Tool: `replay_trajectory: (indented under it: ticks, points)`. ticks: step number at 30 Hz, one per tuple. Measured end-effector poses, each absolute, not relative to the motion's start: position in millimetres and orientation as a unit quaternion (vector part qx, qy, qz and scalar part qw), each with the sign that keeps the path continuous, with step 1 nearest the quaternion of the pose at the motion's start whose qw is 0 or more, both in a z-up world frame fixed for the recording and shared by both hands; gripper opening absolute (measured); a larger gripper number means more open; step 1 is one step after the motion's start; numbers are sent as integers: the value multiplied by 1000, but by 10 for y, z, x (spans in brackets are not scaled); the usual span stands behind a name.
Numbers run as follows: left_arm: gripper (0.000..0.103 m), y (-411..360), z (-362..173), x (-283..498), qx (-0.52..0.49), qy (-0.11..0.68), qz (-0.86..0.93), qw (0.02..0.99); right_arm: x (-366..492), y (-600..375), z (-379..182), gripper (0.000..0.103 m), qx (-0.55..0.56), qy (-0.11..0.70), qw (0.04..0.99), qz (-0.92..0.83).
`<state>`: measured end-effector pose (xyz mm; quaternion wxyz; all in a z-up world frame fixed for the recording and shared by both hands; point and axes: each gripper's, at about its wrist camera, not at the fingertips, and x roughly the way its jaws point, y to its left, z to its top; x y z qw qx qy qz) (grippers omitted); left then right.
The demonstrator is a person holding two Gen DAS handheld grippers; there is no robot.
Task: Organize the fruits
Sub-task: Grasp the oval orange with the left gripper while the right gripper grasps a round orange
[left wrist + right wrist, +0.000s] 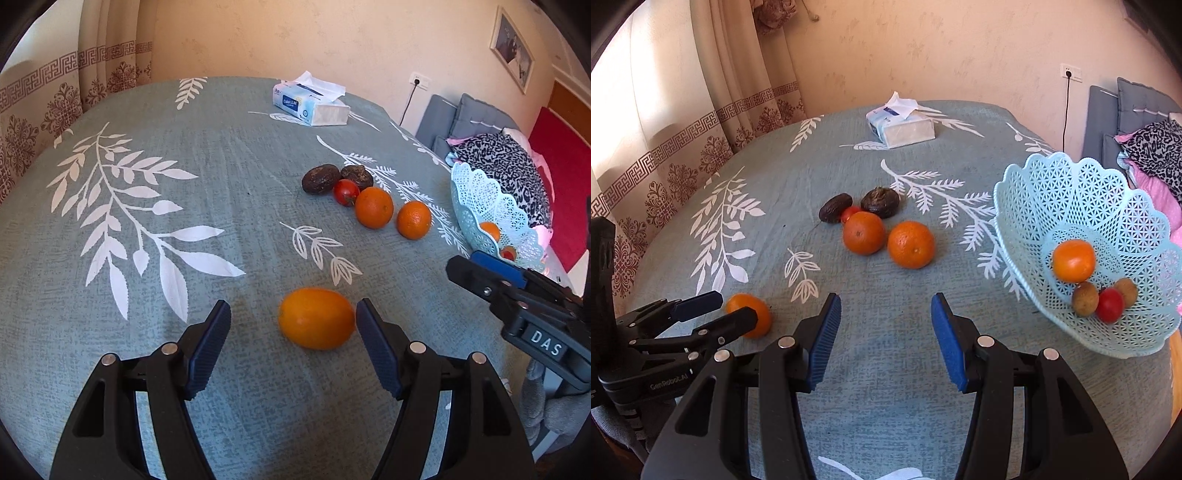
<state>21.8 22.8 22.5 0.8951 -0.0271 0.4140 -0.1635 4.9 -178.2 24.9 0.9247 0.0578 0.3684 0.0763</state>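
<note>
An orange lies on the teal leaf-print tablecloth between the fingers of my left gripper, close against the right pad, with a wide gap to the left pad. The right wrist view shows the same orange inside the open left gripper. My right gripper hovers open over bare cloth, holding nothing. Farther back, two oranges, a tomato and two dark brown fruits lie clustered. The light blue lattice basket holds an orange, a tomato and two small brown fruits.
A tissue box sits at the table's far side. The basket stands near the right table edge, with a grey sofa and patterned clothes beyond it. Curtains hang at the left. The right gripper enters the left wrist view from the right.
</note>
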Motion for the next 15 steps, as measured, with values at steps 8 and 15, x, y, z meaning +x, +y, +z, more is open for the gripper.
replay_trajectory:
  ticks: [8, 15]
  points:
    - [64, 130, 193, 215, -13, 418, -182, 890, 149, -1755, 129, 52, 69, 390, 915, 77]
    - [45, 98, 157, 243, -16, 425, -200, 883, 264, -1683, 65, 52, 61, 400, 912, 66]
